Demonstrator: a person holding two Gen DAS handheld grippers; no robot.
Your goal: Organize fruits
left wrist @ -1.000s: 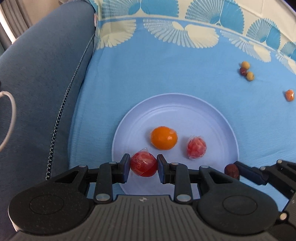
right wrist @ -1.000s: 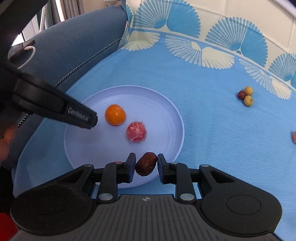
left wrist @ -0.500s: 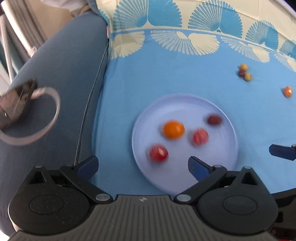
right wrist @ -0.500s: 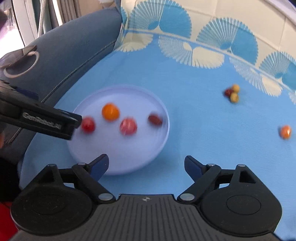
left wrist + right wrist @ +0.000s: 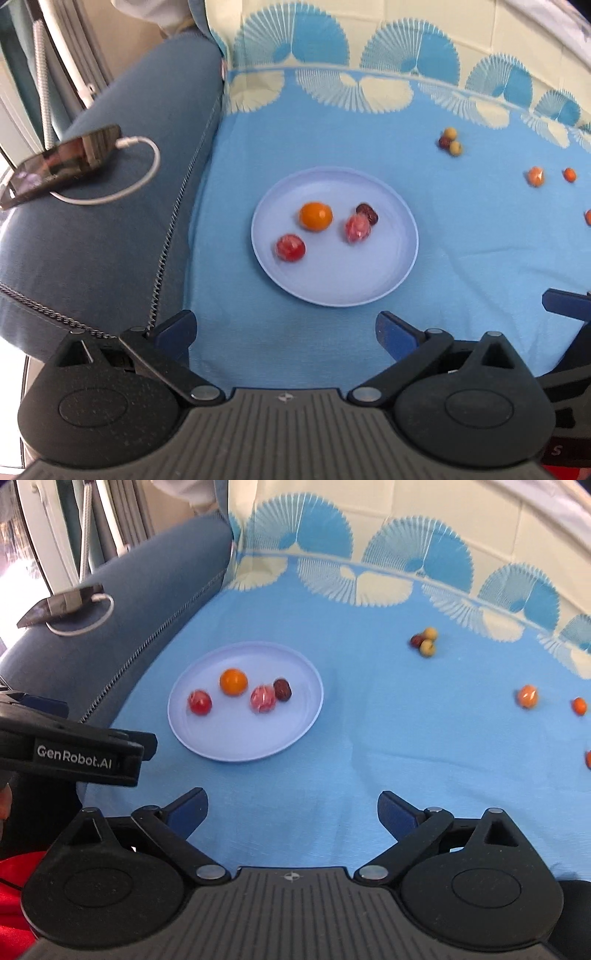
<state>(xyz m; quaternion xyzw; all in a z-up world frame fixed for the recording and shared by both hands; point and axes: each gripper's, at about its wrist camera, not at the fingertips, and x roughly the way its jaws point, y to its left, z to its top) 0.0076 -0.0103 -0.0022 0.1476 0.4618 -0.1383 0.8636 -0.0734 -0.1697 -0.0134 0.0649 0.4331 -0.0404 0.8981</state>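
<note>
Both the left tool (image 5: 284, 332) and the right tool (image 5: 291, 810) stand spread wide and empty, the right's jaws having just been opening. The loose fruits (image 5: 424, 641) on the blue cloth (image 5: 369, 738), well apart from the plate (image 5: 299, 723), look small, light, round, likely to roll; each is best pinched across its middle.

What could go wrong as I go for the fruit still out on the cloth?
1. The three small fruits sit touching in a clump, so closing on one will likely knock the others rolling.
2. The dark fruit leans on the wrapped red one on the plate; dropping more in may jostle them off.
3. The cloth is soft and creased, so round fruit may roll.
</note>
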